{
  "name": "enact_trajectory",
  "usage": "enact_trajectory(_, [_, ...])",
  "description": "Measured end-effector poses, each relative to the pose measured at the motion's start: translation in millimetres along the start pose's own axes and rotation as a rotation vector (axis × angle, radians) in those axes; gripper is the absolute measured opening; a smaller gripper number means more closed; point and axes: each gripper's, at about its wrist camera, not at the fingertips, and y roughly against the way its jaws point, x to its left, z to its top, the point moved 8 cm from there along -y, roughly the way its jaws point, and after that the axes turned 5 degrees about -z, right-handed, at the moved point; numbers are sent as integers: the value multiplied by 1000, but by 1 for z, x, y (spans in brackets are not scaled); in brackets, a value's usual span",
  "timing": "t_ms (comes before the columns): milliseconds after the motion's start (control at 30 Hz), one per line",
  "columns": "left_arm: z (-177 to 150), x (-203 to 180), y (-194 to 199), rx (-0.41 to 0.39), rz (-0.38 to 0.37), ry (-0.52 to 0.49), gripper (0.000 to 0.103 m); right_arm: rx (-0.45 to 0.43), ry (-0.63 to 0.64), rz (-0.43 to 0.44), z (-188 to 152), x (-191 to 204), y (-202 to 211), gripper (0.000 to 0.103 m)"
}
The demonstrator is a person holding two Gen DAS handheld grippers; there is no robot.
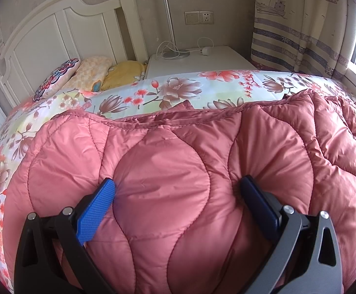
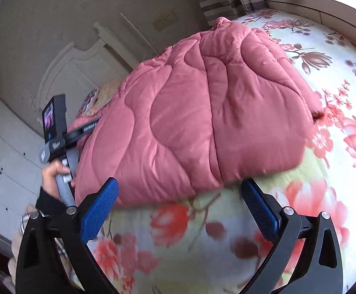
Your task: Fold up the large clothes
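Floral bedspread (image 2: 202,240) filling the lower and right parts of the right wrist view, running up to the white headboard (image 1: 45,31) at the upper left of the left wrist view. Pink quilted coat (image 2: 202,112) lying on it, centre frame, bulked into a thick rounded slab. Looks doubled over already, judging by the rolled near edge, though sleeves and hem not clearly sorted out; the far end at the top of the right wrist view still bunched. Probably mid-task: at least one more fold and some flattening left.

Pillows (image 1: 89,73) tucked in at the upper left below the headboard; nightstand (image 1: 202,61) top centre, lamp base and charger on it.

Left gripper (image 1: 178,186) low centre, spread wide, both blue pads pressed into the padding, pinching nothing. Right gripper (image 2: 179,188) low centre of its own view, likewise spread, hovering just off the coat's near edge over bare bedspread, empty. A hand (image 2: 53,174) at the left edge of that view, gripping the other tool's handle.
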Motion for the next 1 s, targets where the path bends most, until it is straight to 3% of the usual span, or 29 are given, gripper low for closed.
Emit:
enact_trajectory(100, [0,1,-2,7,-7,11,101,-56,-155,30,30,2,-24,99])
enact_trajectory(233, [-1,8,-4,20,-10,50,101,-151,-253,-20,61,1,-43,95])
enact_trajectory(267, [-1,9,-4,21,-7,57,101,-167,-263,15,66,4,-48,69])
enact_trajectory(300, [-1,10,-4,21,-3,64,101,-160,-289,57,66,4,-53,51])
enact_trajectory(400, [-3,9,0,16,10,62,101,-154,-340,154,65,-1,-56,36])
enact_trajectory(533, [-18,1,17,9,21,44,101,-90,-380,281,54,-7,-41,31])
enact_trajectory(733, [-61,-22,61,-9,28,0,101,-21,-342,382,14,-24,2,31])
enact_trajectory(900, [-75,-49,99,-26,66,-91,101,-50,-274,347,-23,-36,38,32])
enact_trajectory(1000, [-49,-63,120,-82,-1,-25,101,-66,-262,327,-29,-43,45,33])
